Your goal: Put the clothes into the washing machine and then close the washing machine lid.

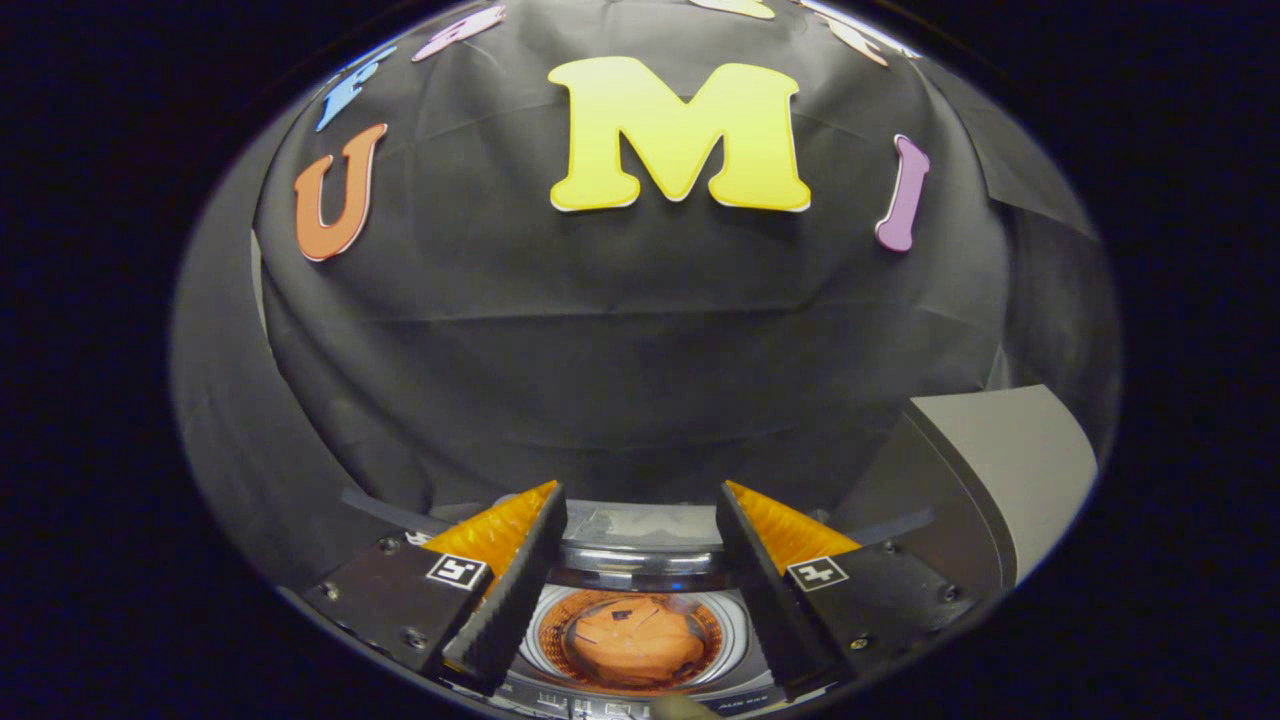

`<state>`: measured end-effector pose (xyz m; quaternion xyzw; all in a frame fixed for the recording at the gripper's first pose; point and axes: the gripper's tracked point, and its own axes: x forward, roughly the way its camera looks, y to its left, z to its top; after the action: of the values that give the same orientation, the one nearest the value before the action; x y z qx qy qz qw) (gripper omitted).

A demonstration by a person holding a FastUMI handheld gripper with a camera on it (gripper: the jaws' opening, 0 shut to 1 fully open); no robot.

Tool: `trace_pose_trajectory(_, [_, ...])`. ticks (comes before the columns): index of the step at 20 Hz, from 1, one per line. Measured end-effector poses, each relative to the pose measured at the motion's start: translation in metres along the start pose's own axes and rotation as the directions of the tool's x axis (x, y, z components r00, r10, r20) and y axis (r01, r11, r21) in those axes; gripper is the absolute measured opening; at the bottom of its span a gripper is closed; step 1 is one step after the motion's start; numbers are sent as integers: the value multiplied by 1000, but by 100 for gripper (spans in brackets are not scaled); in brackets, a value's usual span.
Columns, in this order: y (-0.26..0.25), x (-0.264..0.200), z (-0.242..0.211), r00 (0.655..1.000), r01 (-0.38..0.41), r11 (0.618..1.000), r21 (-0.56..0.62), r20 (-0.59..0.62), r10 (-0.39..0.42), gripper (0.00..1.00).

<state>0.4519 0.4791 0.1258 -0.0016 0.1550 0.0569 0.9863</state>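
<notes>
**Orange garment lying in the open drum, lid waiting to be closed**

The hand-held gripper (640,590) is being held wide apart and empty, its two fingers (505,610) hanging above the washing machine (640,560) with nothing being pressed between them. Between the fingers and below them, the round drum opening is being looked down into, and the clothes (630,640) are lying inside it as one bundled orange piece. A small dark mark is being shown on the cloth; what it is cannot be told.

The cloth is being judged soft, light and limp: it would be folding and sagging under any pinch, and a raised fold near its middle would be the place to be taken if it needed moving. No such grasp is looking necessary, since it is resting within the drum already.

The lid (640,525) is being seen as a pale, glossy panel standing open just beyond the fingertips. It is being judged stiff, smooth and hinged, best pushed or hooked at its free edge.

Being counted: one hand-held gripper, two fingers, one washing machine, one lid, one garment. A grey box (1000,470) is standing to the right.
</notes>
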Motion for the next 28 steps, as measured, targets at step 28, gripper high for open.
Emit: trace_pose_trajectory(28, [-17,-25,-113,964,-36,997,-65,-265,17,95])
